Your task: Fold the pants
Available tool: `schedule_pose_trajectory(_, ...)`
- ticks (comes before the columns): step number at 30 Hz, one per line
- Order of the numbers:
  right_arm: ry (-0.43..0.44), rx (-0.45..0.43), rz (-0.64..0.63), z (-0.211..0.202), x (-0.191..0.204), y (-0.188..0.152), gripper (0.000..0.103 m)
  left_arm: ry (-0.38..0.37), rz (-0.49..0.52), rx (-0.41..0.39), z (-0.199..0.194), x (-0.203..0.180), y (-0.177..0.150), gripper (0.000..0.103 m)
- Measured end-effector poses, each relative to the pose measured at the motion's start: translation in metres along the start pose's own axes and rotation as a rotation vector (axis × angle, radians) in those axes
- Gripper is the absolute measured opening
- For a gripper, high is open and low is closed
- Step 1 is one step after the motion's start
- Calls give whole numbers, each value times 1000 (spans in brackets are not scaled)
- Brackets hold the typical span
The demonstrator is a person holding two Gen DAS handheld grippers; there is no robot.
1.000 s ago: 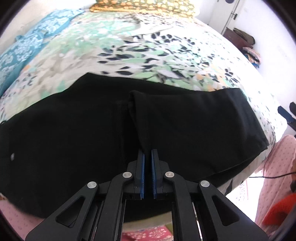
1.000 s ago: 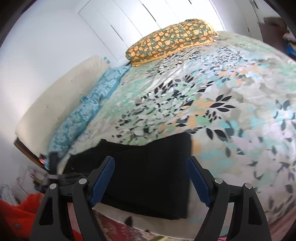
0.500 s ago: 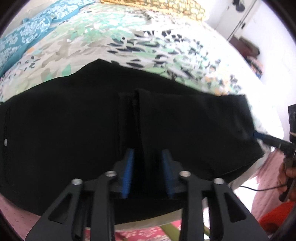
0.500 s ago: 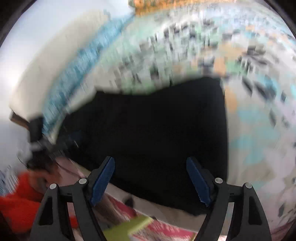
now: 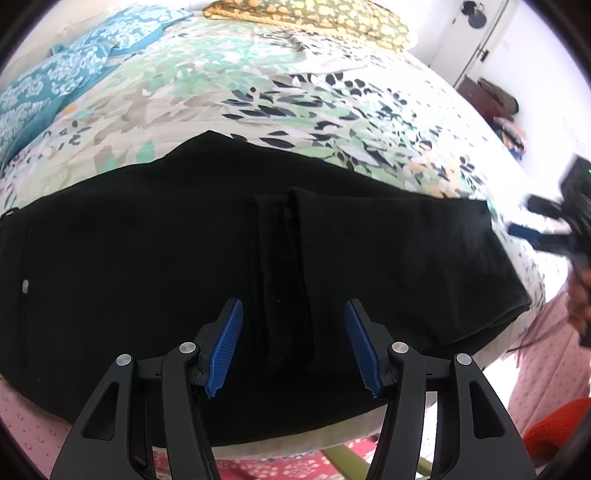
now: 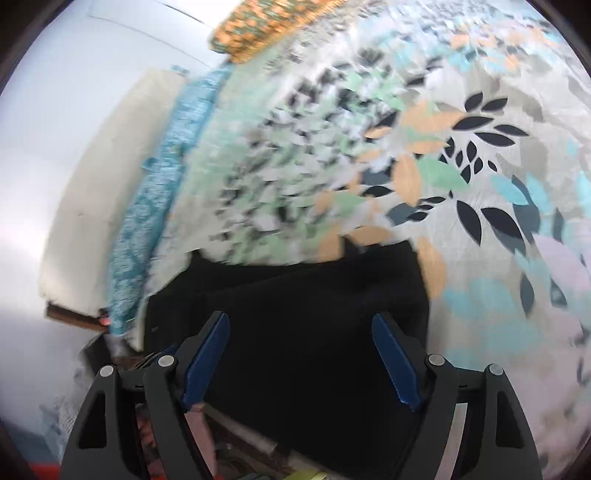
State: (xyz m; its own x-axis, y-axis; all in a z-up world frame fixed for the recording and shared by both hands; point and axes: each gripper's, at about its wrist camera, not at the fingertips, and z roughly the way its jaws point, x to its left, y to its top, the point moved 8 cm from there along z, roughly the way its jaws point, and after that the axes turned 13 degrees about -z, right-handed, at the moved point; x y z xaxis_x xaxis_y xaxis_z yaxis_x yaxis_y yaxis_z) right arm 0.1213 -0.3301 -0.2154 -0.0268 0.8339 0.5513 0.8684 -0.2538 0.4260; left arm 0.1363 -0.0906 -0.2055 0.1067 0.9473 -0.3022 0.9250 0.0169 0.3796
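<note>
You will find no text, label, brand, number or sign that can be read in either view. The bedspread (image 5: 332, 110) carries only a leaf print, the pillow (image 5: 314, 14) a small orange pattern, and the blue cloth (image 5: 55, 85) a white floral motif; none forms letters. The pants (image 5: 147, 258) are plain black, with one small pale round spot (image 5: 25, 286) near their left end, too small for you to tell any marking on it. The right wrist view is blurred, so nothing there can be read.
</note>
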Motion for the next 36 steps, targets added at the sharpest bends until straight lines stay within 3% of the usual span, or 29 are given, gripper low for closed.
schedule_pose_trajectory(3,27,30,17,-7,13,-38,81,-12,-21,-1,1,0,5,59)
schedule_pose_trajectory(5,-4,93,39,6,4,-67,81,-16,-29,-4,1,0,6,59)
schedule_pose_trajectory(7,-28,79,46,14,-3,-80,81,-12,-30,-10,0,0,7,59)
schedule_pose_trajectory(10,-24,-25,51,-4,4,-67,80,-5,-40,-20,-6,4,6,61)
schedule_pose_trajectory(14,-57,-128,-71,-23,23,-51,81,-2,-68,-49,-14,11,10,68)
schedule_pose_trajectory(21,-102,-97,-106,-13,24,-60,81,74,-84,-80,-17,24,15,71)
schedule_pose_trajectory(26,-120,-124,-144,-16,31,-57,81,100,-83,-95,-19,27,17,75)
schedule_pose_trajectory(29,-263,-132,-266,-19,40,-54,81,117,-86,-106,-20,30,18,78)
schedule_pose_trajectory(33,-581,-113,-546,-17,61,-52,91,150,-110,-133,-24,42,22,81)
schedule_pose_trajectory(36,-679,-86,-655,-7,70,-55,93,177,-136,-143,-25,53,23,81)
